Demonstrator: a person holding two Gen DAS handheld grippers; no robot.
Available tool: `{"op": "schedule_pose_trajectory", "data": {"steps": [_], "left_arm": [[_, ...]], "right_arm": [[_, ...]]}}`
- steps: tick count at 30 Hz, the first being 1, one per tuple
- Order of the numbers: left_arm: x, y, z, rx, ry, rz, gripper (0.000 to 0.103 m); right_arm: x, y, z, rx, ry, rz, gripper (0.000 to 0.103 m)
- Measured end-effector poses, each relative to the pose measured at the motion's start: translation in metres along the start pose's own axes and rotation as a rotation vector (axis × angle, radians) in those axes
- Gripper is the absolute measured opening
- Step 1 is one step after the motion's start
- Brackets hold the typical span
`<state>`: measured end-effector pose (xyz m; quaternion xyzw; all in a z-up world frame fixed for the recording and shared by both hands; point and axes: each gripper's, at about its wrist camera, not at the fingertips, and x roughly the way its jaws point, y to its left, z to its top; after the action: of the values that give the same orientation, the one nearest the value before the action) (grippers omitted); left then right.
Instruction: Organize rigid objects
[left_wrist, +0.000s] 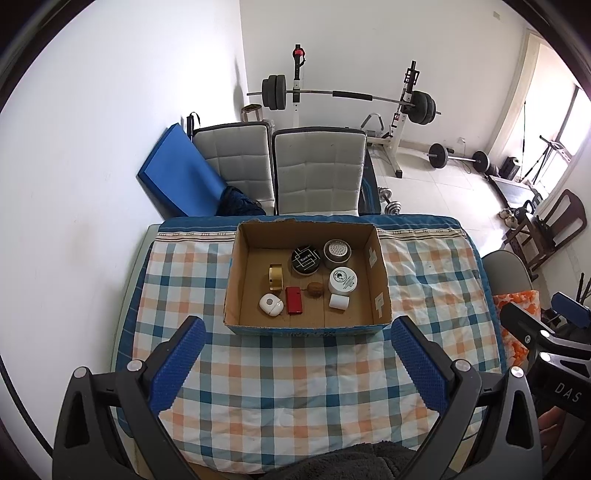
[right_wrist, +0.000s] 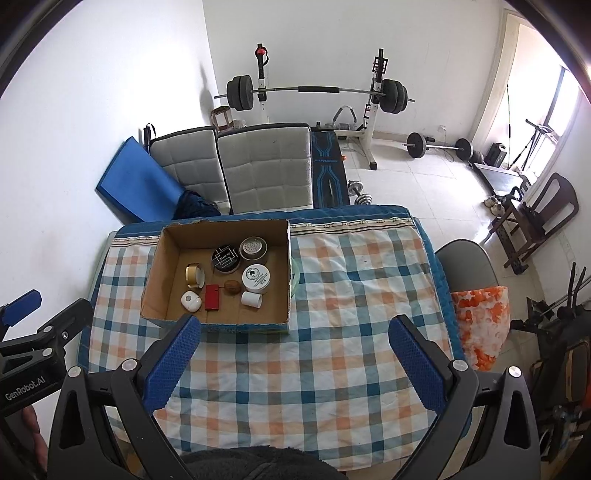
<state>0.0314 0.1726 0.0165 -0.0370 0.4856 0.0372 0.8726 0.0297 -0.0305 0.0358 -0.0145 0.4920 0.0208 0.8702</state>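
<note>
An open cardboard box (left_wrist: 236, 280) (right_wrist: 155, 273) stands on the checked tablecloth at the far side of the table. In it lie a black round tin (left_wrist: 305, 260), a grey perforated tin (left_wrist: 337, 253), a white labelled jar (left_wrist: 343, 280), a gold tape roll (left_wrist: 275, 277), a red lighter (left_wrist: 293, 300), a walnut (left_wrist: 315, 288), a white cylinder (left_wrist: 339, 302) and a white case (left_wrist: 271, 304). My left gripper (left_wrist: 295, 332) is open and empty, just before the box's near wall. My right gripper (right_wrist: 295, 332) is open and empty, over the cloth to the right of the box.
The table (right_wrist: 351, 295) is covered by a blue, orange and white checked cloth. Two grey padded chairs (left_wrist: 317, 170) stand behind it. A barbell rack (left_wrist: 347, 96) and weights stand further back. An orange patterned bag (right_wrist: 480, 317) sits at the table's right side.
</note>
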Motion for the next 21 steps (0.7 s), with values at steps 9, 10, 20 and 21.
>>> {"op": "schedule_pose_trajectory", "data": {"steps": [9, 10, 20, 21], "left_arm": [[0.0007, -0.0003, 0.0009, 0.001, 0.002, -0.001, 0.103], [0.0008, -0.0003, 0.0017, 0.002, 0.004, -0.002, 0.103], [0.0021, -0.0002, 0.0047, 0.004, 0.001, -0.002, 0.103], [0.0025, -0.0004, 0.0054, 0.006, 0.001, -0.003, 0.103]], "right_arm": [[0.0020, -0.0017, 0.0026, 0.007, 0.002, 0.001, 0.103], [0.0028, -0.0014, 0.0026, 0.009, 0.002, -0.001, 0.103], [0.0085, -0.0017, 0.0015, 0.033, -0.006, -0.010, 0.103], [0.0087, -0.0013, 0.0020, 0.032, -0.006, -0.012, 0.103]]}}
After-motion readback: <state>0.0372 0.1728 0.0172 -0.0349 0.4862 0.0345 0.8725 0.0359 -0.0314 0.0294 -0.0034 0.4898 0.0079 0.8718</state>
